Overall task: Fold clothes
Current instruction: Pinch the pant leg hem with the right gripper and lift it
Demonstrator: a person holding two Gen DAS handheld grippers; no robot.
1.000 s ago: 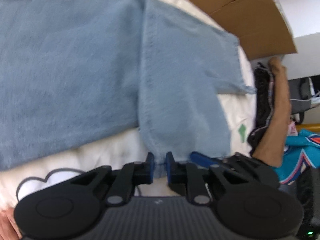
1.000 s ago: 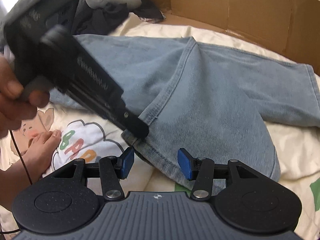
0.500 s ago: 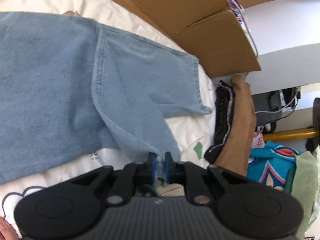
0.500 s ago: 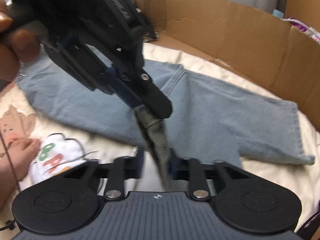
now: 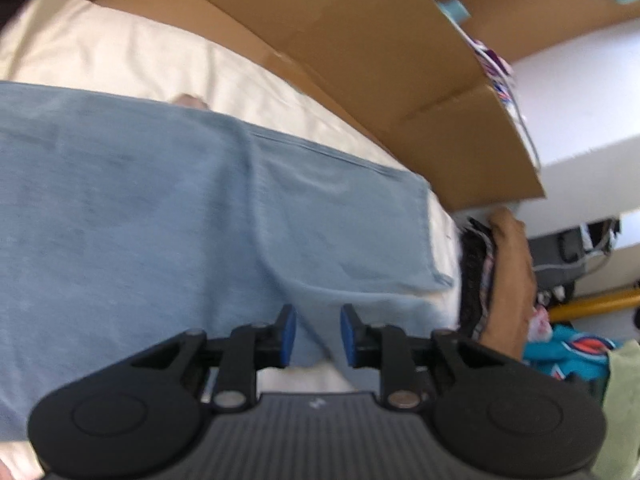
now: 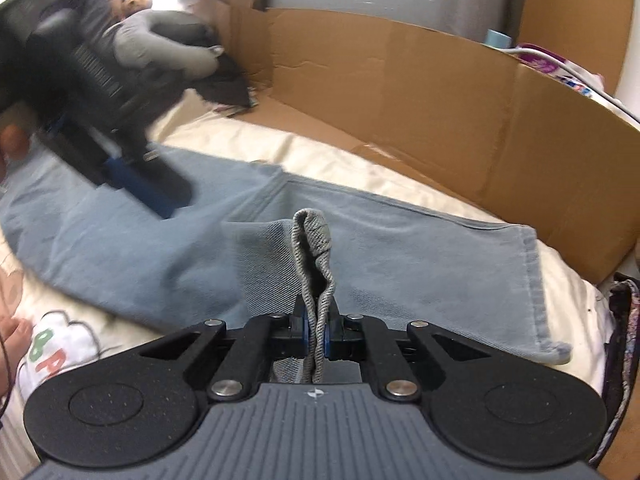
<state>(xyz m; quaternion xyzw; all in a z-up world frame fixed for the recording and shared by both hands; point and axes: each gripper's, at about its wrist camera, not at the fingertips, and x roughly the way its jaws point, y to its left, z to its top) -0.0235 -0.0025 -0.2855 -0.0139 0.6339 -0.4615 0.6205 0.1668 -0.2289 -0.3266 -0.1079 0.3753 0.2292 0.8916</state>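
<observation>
Item: blue jeans (image 6: 400, 256) spread on the bed (image 5: 120, 56); left hand-held gripper (image 5: 316, 334), clamped half a second ago, now parted and released; right hand-held gripper (image 6: 317, 330) pinches the raised hem, carrying the fold alone.

Right gripper (image 6: 316, 330) fingers (image 6: 305, 326) pinch jeans (image 6: 400, 248) hem; left gripper (image 6: 140, 184) above jeans.

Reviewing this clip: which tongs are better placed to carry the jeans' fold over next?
Right. The right tongs are shut on a bunched edge of the jeans; the left tongs are open, holding nothing.
</observation>
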